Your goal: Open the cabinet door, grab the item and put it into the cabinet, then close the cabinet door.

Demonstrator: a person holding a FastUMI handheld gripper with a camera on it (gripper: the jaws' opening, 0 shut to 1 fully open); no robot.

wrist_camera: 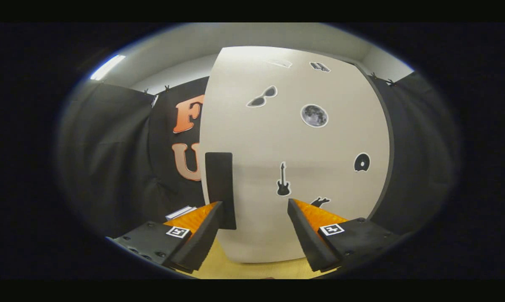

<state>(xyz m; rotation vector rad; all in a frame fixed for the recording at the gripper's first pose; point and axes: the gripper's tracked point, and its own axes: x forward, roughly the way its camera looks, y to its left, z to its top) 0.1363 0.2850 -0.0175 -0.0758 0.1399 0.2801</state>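
A white cabinet (294,138) stands close ahead, its closed door facing me and covered with black stickers: sunglasses, a moon, a guitar, a disc. A dark vertical handle (220,188) sits on the door's left edge, just beyond my left fingertip. My gripper (255,205) is open, its two fingers spread wide in front of the door's lower half, with nothing between them. The left finger's tip is right beside the handle's lower part; whether it touches is unclear.
The cabinet rests on a pale yellow tabletop (252,268) under the fingers. A flat white object (181,212) lies left of the cabinet, behind the left finger. Black cloth walls close in on both sides.
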